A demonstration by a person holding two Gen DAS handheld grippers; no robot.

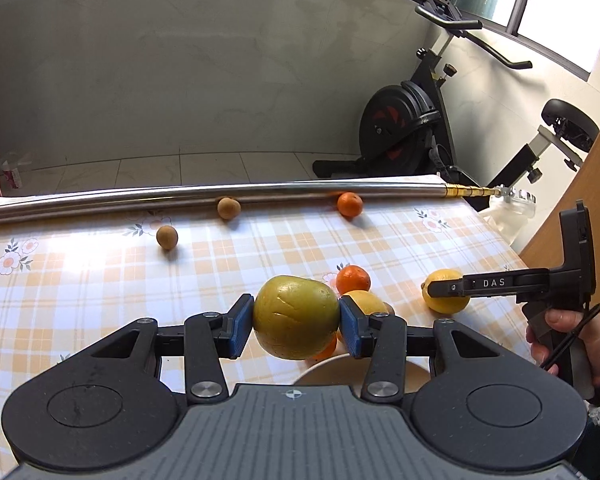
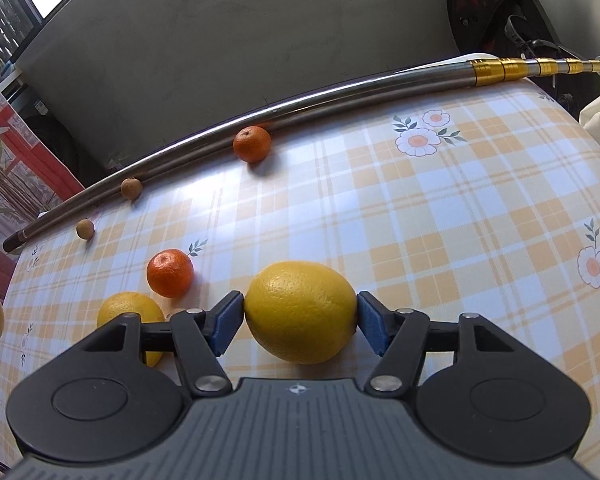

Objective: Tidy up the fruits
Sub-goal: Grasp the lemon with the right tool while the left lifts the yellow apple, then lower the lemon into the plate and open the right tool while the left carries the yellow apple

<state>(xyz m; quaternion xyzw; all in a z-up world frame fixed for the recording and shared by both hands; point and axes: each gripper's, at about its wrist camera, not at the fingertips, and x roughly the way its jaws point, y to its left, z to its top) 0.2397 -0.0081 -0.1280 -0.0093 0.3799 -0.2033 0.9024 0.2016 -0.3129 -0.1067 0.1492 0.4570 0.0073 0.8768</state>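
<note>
The left gripper (image 1: 296, 322) carries a yellow-green pear-shaped fruit (image 1: 296, 316) clear of the checked tablecloth (image 1: 100, 280), with the rim of a white bowl (image 1: 324, 364) showing just beneath it at about 5 o'clock. To my eye the step in hand is dropping that fruit into the bowl, and doing it well means bringing it squarely over the rim and lowering it before the pads let go, since an orange fruit (image 1: 327, 350) already sits there and a drop could knock it.

The left gripper's blue pads (image 1: 240, 330) press on both flanks of the fruit, about a third open, a firm hold.

The right gripper (image 2: 300, 320) has a lemon (image 2: 300, 312) between its pads (image 2: 226, 322). They stand roughly half open and meet the lemon's ends; the lemon seems to rest on the cloth, so I judge it gripped but not lifted.

From the lemon, a tangerine (image 2: 170, 272) lies at 10 o'clock, a second yellow citrus (image 2: 130, 312) at 9 o'clock, another tangerine (image 2: 252, 144) at 12 o'clock against the metal pole (image 2: 340, 92), and two small brown fruits (image 2: 131, 189) at 11 o'clock.
</note>
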